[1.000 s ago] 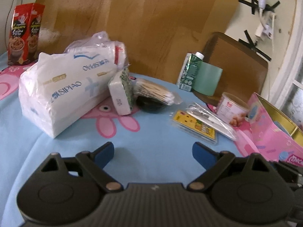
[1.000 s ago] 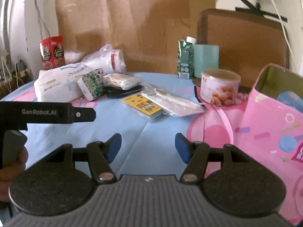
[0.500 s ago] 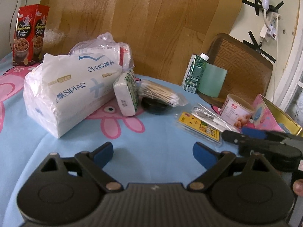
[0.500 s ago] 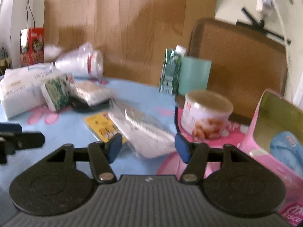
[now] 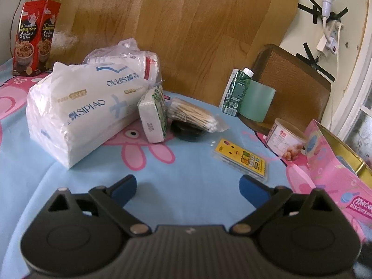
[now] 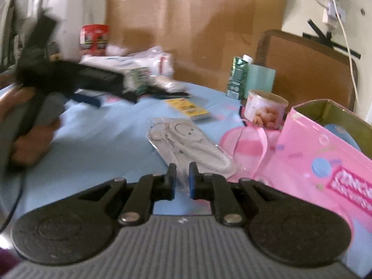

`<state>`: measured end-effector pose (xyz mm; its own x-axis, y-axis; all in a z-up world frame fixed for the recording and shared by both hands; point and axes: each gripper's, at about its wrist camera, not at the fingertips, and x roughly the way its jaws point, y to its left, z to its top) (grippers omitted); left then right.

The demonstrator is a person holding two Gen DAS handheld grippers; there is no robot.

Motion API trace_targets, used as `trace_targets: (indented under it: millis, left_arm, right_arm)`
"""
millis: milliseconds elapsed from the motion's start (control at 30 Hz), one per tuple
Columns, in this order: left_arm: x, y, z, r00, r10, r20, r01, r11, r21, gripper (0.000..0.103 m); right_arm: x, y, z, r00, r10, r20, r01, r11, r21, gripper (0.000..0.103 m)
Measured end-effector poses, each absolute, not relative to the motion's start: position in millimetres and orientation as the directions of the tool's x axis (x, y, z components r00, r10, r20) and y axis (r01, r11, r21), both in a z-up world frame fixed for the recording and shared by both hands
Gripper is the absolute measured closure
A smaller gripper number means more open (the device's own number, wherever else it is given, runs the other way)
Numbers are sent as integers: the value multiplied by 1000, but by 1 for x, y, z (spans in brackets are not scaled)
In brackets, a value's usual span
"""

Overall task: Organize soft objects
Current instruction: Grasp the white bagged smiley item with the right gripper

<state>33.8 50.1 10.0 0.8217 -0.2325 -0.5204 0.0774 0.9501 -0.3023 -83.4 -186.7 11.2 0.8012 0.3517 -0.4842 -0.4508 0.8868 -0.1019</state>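
Down at the near edge of the blue cartoon tablecloth point(image 6: 97, 144), the right gripper point(image 6: 181, 179) has just been closing, and its blue pads now pinch the near end of a clear plastic packet point(image 6: 188, 146) with white pieces inside. That packet looks light, floppy and slick; a corner pinch may let it swing or slip, so a bite deeper on the film would be safer. Beside it stands the open pink biscuit tin point(image 6: 325, 153), perhaps the destination. Across on the left, the left gripper point(image 5: 187, 186) has its jaws spread wide with nothing between them, facing the SIPIAO tissue pack point(image 5: 86, 111): soft and squashy, best squeezed across its narrow side.
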Motion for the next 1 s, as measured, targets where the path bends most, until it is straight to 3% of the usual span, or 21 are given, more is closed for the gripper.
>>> trace_targets:
  millis: [133,167,233,300,600,767,1000]
  left_arm:
    - [35,42,10,813,-223,-537,92,962,-259,3]
    - [35,38,10,812,-206,-547,90,969,-232,3]
    - [35,29,10,808,-171,-563,86,981,-174,3]
    - [35,22,10,806,-145,-575,85,988,-129,3]
    - [36,17,9,799,-116,-590,82,993,-84,3]
    - [37,17,9,798,-112,-592,80,994,-79,3]
    - [39,15,9,796,-102,-597,80,995,-63,3]
  right_arm:
    - [-111,-190,8,813,363,-456,-466,874,-134,82]
    - [-112,-193,9,815,363,-452,-460,880,-122,77]
    - [-109,-199,11,829,354,-433,-429,899,-85,50]
    - [-104,-208,13,845,339,-414,-389,921,-40,44]
    - [-74,-248,12,885,274,-376,-259,962,91,44]
    - [-60,-267,2,838,327,-437,-232,938,257,45]
    - [-65,-266,2,848,311,-430,-211,941,264,45]
